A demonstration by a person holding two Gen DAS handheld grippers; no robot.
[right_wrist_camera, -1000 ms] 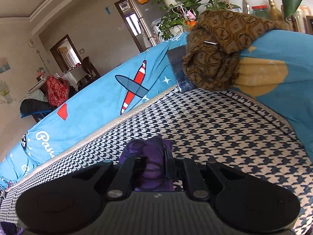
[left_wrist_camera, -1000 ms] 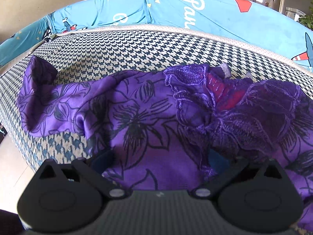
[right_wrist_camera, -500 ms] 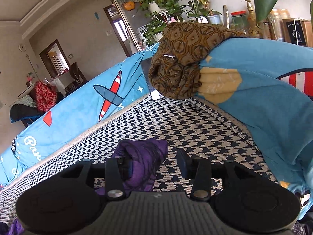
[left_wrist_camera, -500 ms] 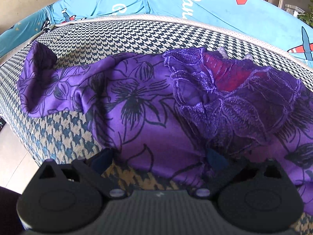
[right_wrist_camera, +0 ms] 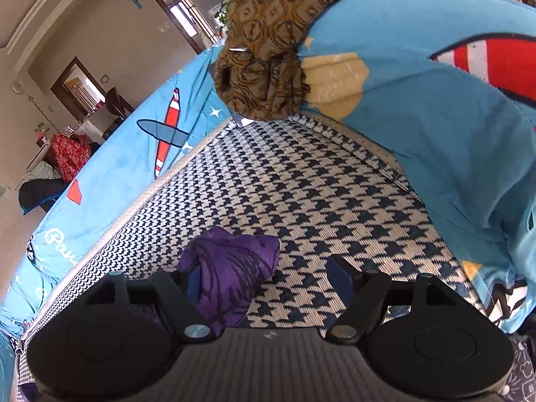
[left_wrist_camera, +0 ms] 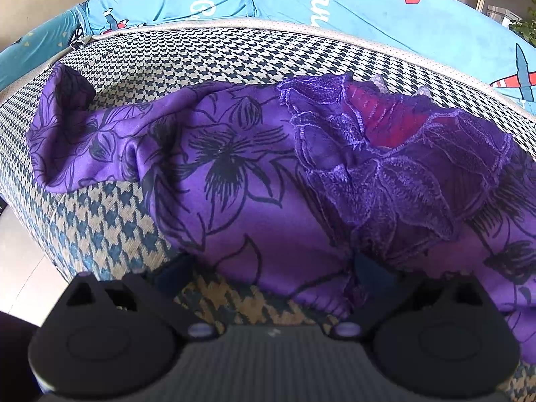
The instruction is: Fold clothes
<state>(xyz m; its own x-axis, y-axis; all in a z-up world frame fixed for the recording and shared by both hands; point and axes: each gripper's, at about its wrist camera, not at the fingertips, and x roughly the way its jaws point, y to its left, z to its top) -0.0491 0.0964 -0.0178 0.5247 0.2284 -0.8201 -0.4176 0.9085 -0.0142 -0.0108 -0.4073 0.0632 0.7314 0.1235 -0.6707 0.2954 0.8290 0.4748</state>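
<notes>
A purple garment [left_wrist_camera: 234, 167] with black flower print lies spread on the houndstooth sofa seat [left_wrist_camera: 201, 53]. It has a lace ruffle [left_wrist_camera: 385, 181] and a red lining showing at the collar. My left gripper [left_wrist_camera: 271, 274] is open, fingers wide apart over the near hem, which lies loose between them. In the right wrist view a bunched purple end of the garment [right_wrist_camera: 231, 268] rests on the seat [right_wrist_camera: 301, 184] against the left pad. My right gripper [right_wrist_camera: 266, 281] has its jaws opening, and the right pad [right_wrist_camera: 338, 278] stands well clear of the cloth.
A blue printed cover [left_wrist_camera: 368, 0] drapes the backrest and the armrest [right_wrist_camera: 435, 117]. A brown patterned cloth [right_wrist_camera: 268, 50] is heaped in the sofa's far corner. The floor [left_wrist_camera: 23, 268] shows past the seat's left edge. Plants and jars stand behind the sofa.
My right gripper went from shut on the purple end to wide apart and let it drop onto the seat. In the left wrist view the hem slid back, baring seat between the fingers.
</notes>
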